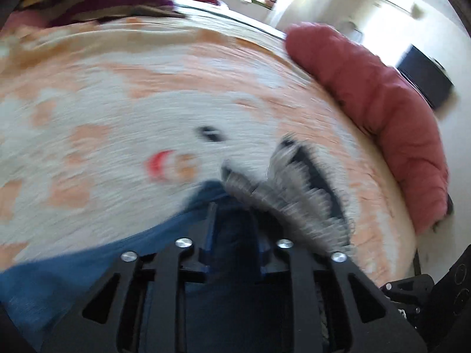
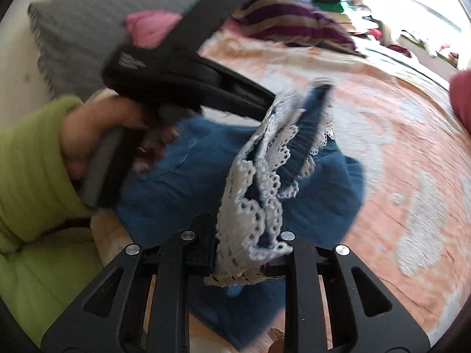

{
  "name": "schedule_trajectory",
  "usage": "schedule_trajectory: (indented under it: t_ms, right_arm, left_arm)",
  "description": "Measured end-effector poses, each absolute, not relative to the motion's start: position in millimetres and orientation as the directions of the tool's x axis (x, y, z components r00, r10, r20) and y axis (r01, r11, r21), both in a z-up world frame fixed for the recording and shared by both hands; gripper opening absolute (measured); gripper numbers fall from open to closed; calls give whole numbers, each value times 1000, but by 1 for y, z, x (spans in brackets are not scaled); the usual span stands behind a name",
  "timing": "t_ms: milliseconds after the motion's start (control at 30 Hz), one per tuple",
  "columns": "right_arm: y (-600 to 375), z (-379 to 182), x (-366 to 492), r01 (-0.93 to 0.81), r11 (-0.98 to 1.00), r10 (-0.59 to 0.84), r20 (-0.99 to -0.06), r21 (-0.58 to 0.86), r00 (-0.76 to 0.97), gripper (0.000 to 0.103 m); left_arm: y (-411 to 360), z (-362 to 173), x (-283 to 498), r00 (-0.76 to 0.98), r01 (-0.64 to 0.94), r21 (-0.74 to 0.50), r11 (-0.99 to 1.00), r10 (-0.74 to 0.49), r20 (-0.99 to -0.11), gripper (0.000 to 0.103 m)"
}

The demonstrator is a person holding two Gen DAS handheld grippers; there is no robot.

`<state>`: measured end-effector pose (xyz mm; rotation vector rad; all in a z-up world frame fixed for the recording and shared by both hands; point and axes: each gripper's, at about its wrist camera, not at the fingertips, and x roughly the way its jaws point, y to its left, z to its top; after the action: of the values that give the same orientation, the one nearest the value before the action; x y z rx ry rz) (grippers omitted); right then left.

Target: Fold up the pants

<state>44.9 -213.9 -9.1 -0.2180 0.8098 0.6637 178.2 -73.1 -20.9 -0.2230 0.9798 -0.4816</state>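
The right tool point(image 2: 240, 253) is clamped on the lace-trimmed hem point(image 2: 253, 206) of the blue pants point(image 2: 188, 161): white scalloped lace and a fold of blue cloth are bunched between its black fingers, and the hem rises from there in a twisted strip up and to the right. The rest of the pants lies spread below on the bed point(image 2: 382, 153), which is covered in a peach and white patterned bedspread.

In the right wrist view the left tool point(image 2: 265, 103) comes in from the upper left, carried by a hand point(image 2: 97, 129) in a lime green sleeve point(image 2: 29, 161). Its black tip reaches the upper part of the lifted hem. In its own camera the left tool point(image 1: 234, 235) has blue cloth lying between its fingers, with a band of blurred grey-white lace point(image 1: 282, 194) just to the right of the tip. The picture is badly smeared by motion, so I cannot tell whether the pads are pressing on the cloth or merely standing around it.

Farther out, a striped purple and tan cloth point(image 2: 294, 20) lies at the head of the bed beside a grey pillow point(image 2: 88, 29) and a pink one point(image 2: 150, 29). A rolled red blanket point(image 1: 376, 111) runs along the far edge of the bed, with a bright window behind it.
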Motion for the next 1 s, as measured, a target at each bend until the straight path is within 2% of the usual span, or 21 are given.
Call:
schedule_trajectory:
  t_ms: [67, 133, 200, 267, 300, 433, 533, 600, 767, 1000]
  right_arm:
    - [-197, -13, 42, -650, 758, 458, -747, 46, 481, 15]
    - [-184, -17, 39, -666, 745, 442, -758, 14, 479, 15]
    - [-173, -18, 33, -684, 729, 449, -761, 8, 469, 19]
    - [-167, -14, 28, -702, 711, 478, -752, 27, 455, 28]
    - [-165, -11, 23, -708, 705, 491, -745, 37, 450, 35]
    - [-178, 7, 12, -700, 712, 527, -707, 64, 472, 38]
    - [-186, 11, -8, -693, 720, 514, -701, 40, 494, 43]
    - [-184, 4, -14, -703, 710, 515, -711, 41, 479, 43]
    - [-164, -13, -21, -724, 689, 509, -727, 23, 461, 43]
    - [-137, -26, -11, -716, 696, 444, -754, -50, 484, 43]
  left_arm:
    - [-44, -23, 172, 474, 241, -437, 867, -498, -726, 33]
    - [-18, -29, 165, 480, 183, -494, 850, -516, -710, 45]
    - [3, -36, 161, 486, 140, -552, 822, -543, -685, 46]
    - [16, -40, 159, 492, 110, -612, 783, -578, -651, 46]
    - [20, -41, 156, 493, 107, -635, 765, -595, -635, 46]
    - [13, -37, 151, 480, 140, -658, 740, -632, -608, 59]
    - [-4, -37, 151, 439, 176, -682, 710, -677, -591, 61]
    - [-16, -40, 152, 415, 192, -672, 715, -680, -605, 66]
    - [-34, -52, 167, 374, 177, -643, 745, -655, -657, 66]
    - [-47, -59, 189, 344, 165, -648, 744, -659, -669, 66]
